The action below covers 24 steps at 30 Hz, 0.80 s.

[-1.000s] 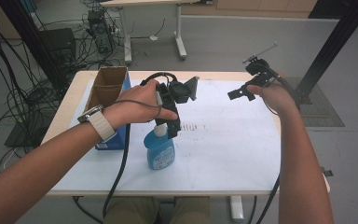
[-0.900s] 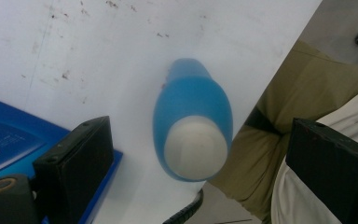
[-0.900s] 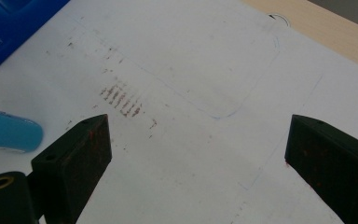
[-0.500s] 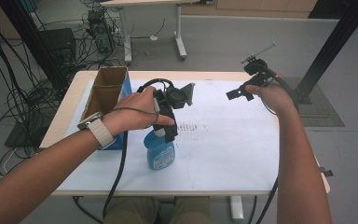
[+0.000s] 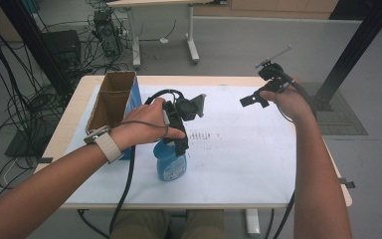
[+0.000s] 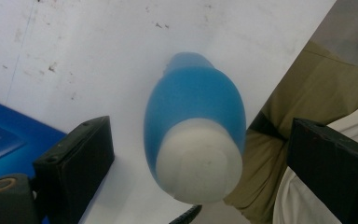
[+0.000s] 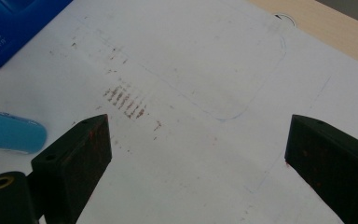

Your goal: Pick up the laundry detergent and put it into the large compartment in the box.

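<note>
High view places the blue spray bottle [image 5: 171,164] upright on the white sheet [image 5: 238,149] covering the desk [image 5: 214,79], near the front edge and just beside the blue cardboard box [image 5: 113,99]. Over the last second the left hand-held gripper [image 5: 179,144] has moved back from above the middle of the sheet toward the person and come down over the bottle top. Left gripper view confirms the result: the bottle's pale top [image 6: 199,158] sits between the two black jaws, which stand wide apart with clear space on both sides and no contact.

Judgement: the approach is nearly complete and the grasp is not yet made; what remains is a short descent and closing on the neck or body.

The right hand-held gripper [image 5: 251,101] has stayed raised over the far right of the sheet, well apart from the bottle. Right gripper view shows its jaws spread wide over bare, stained sheet, holding nothing.
</note>
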Tool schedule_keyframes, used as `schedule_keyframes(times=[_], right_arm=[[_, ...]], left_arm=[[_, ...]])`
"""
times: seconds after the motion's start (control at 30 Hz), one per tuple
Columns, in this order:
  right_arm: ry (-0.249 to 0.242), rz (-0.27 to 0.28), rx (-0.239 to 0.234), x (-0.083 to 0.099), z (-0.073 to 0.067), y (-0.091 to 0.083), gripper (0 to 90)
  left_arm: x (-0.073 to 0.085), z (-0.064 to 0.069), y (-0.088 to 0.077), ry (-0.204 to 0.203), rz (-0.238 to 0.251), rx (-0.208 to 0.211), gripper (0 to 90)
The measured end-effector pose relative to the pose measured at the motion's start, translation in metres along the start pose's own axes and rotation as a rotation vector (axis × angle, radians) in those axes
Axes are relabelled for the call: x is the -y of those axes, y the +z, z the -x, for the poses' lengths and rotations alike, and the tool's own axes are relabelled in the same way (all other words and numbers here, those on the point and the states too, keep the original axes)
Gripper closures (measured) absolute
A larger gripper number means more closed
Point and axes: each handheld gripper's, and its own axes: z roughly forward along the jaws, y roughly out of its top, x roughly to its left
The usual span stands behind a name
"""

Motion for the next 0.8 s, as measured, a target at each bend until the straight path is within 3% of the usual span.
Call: schedule_keyframes(times=[0.8], right_arm=[[-0.002,-0.006,-0.001,0.000,0.000,0.002,7.0]], left_arm=[[0.000,0.001,0.011,-0.003,-0.004,0.000,8.2]])
